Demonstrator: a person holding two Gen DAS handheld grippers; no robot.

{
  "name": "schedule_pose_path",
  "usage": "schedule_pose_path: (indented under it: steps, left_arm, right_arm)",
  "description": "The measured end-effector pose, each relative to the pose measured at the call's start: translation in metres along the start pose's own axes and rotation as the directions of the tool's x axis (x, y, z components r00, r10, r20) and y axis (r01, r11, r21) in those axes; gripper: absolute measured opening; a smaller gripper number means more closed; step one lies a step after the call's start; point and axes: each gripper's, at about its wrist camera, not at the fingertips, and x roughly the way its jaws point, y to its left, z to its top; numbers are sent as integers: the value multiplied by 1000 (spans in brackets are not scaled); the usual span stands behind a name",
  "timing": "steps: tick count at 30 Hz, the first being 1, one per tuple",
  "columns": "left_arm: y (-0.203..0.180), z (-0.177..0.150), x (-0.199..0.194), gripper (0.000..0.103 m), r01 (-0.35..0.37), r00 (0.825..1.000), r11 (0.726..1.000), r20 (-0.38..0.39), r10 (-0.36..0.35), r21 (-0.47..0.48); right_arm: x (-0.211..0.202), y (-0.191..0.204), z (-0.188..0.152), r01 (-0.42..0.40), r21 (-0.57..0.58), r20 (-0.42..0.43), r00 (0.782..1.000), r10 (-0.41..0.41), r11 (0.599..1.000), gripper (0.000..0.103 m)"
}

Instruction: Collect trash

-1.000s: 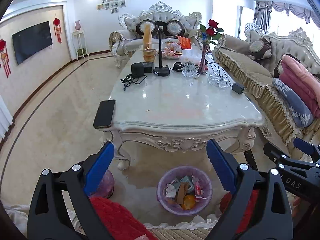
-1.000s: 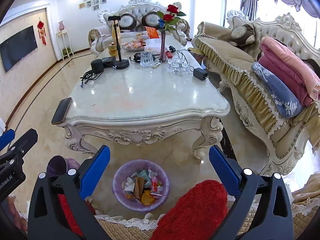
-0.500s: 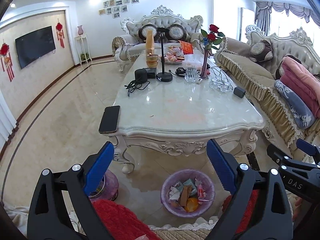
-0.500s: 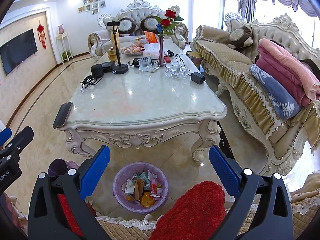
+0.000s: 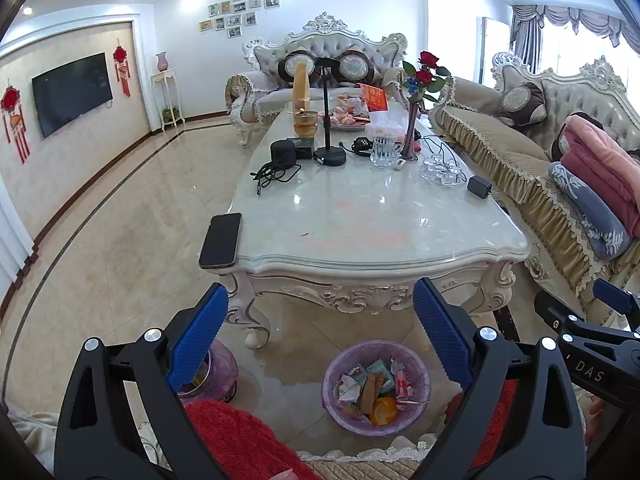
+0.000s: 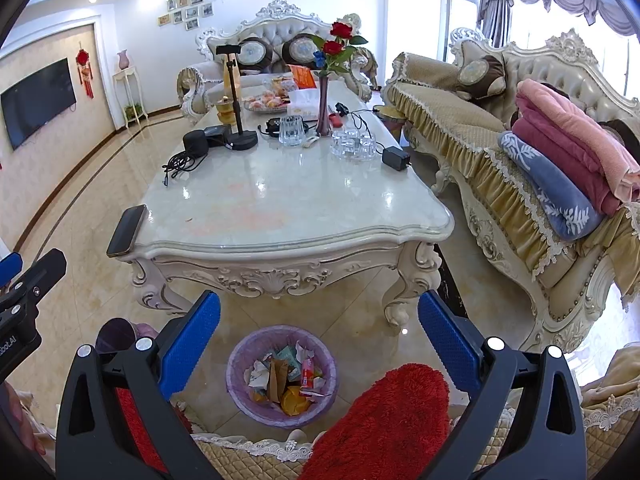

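Purple and part-full of wrappers and peel, the trash bin (image 5: 376, 388) stands on the floor before the marble table (image 5: 372, 224). Left gripper (image 5: 320, 344) and right gripper (image 6: 320, 350) hover spread, empty (scan the tabletop first, probably).

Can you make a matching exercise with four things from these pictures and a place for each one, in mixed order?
Things:
1. phone
2. trash bin
3. folded blankets
4. rose vase

Places:
A. on the sofa
B. at the table's near left corner
C. on the floor in front of the table
D. far down the table, among the glasses

Pairs: 1-B, 2-C, 3-A, 4-D
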Motion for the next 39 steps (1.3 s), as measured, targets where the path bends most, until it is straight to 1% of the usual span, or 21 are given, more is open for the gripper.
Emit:
schedule_pose_path:
  steps: [6,15,17,24,28,31,33,35,39]
  left_arm:
    - [0,1,-1,91,20,1000,1000,6,-20,2]
    - [-1,3,-6,91,26,999,1000,21,-26,6]
    - [0,4,-6,91,39,999,999,19,-39,-3]
    - [7,5,-7,91,48,999,998,19,-48,-34]
    - [8,4,-9,91,27,999,999,36,-25,-37]
    - [8,3,-12,91,26,999,999,48,-25,-27]
    - [7,4,-12,91,18,999,1000,51,-17,-20]
    - [6,4,-11,91,-5,999,1000,47,6,-17]
    - [6,4,-11,91,-6,999,1000,46,7,-16]
  right_arm:
    - [-1,0,0,0,-1,6,1000,0,1000,94]
    - [-10,2,4,8,3,51,999,-8,1000,94]
    - [-11,2,4,7,4,56,998,-7,1000,94]
    - [-11,2,3,9,6,59,998,-9,1000,94]
    - [-10,2,3,8,5,57,998,-8,1000,94]
    - [-9,2,1,10,1,52,999,-10,1000,94]
    - [-8,1,0,6,0,48,999,-6,1000,94]
    - [-8,2,0,0,-2,46,999,0,1000,94]
    - [-8,1,-1,-4,2,45,999,4,1000,94]
